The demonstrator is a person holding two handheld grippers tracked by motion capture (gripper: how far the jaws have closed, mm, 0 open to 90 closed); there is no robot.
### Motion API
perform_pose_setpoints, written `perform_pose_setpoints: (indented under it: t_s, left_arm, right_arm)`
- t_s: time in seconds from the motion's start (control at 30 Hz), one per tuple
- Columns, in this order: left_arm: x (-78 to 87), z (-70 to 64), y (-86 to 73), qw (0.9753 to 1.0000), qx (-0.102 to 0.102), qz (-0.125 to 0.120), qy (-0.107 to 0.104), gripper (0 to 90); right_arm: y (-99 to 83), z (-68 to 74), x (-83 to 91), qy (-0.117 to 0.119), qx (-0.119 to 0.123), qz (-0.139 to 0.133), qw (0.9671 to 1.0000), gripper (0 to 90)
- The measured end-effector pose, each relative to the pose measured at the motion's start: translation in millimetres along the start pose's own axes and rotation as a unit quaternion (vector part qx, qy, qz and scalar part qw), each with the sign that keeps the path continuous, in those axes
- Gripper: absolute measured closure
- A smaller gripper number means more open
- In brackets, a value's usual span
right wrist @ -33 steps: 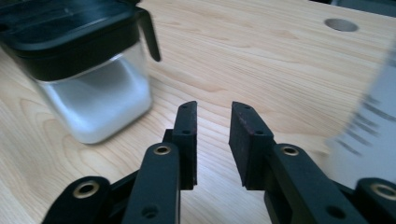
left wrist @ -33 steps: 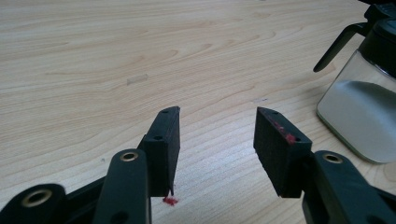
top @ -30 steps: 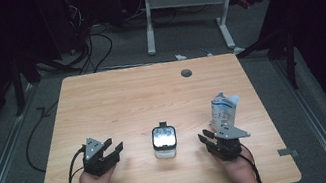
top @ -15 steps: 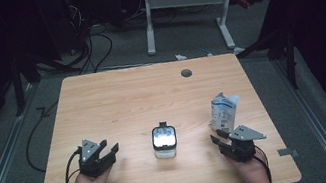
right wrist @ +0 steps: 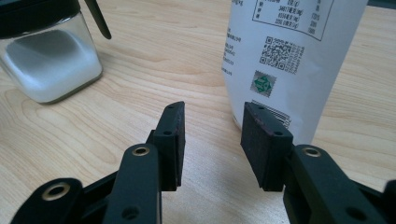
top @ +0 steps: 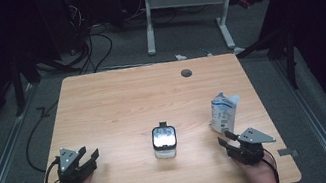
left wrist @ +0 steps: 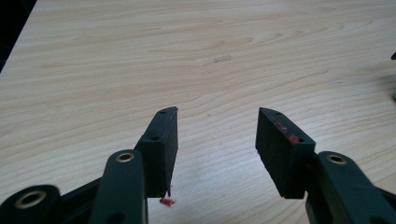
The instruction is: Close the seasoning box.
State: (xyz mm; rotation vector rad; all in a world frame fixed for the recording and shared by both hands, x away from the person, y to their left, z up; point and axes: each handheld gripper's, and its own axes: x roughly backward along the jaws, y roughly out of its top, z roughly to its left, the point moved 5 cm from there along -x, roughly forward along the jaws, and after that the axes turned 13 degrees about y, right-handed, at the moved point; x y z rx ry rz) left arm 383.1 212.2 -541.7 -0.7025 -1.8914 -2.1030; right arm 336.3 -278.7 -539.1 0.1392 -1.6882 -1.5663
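Standing just beyond the right hand-held gripper, untouched: white pouch.

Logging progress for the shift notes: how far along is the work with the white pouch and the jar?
Nothing looks done. The white pouch stands upright beside the jar, which holds white powder. Right gripper sits open just short of the pouch; left gripper is open over bare table. Grasping and everything after remains.

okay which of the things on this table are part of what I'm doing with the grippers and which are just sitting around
Part of the job:
white pouch, standing just ahead of the open right gripper
glass jar of white powder, mid-table
left gripper, open, nothing between its jaws

Just there:
grommet hole in the table
cables on the floor
second desk's legs behind
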Motion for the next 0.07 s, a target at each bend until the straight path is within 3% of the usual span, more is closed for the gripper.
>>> perform_pose_setpoints:
  t_s: [0.07]
  left_arm:
    - [1.0, 1.1, -0.7, 1.0, 0.004, -0.001, -0.001, 48.8]
  right_arm:
    - [1.0, -0.1, -0.5, 0.0, 0.0, 0.0, 1.0, 59.4]
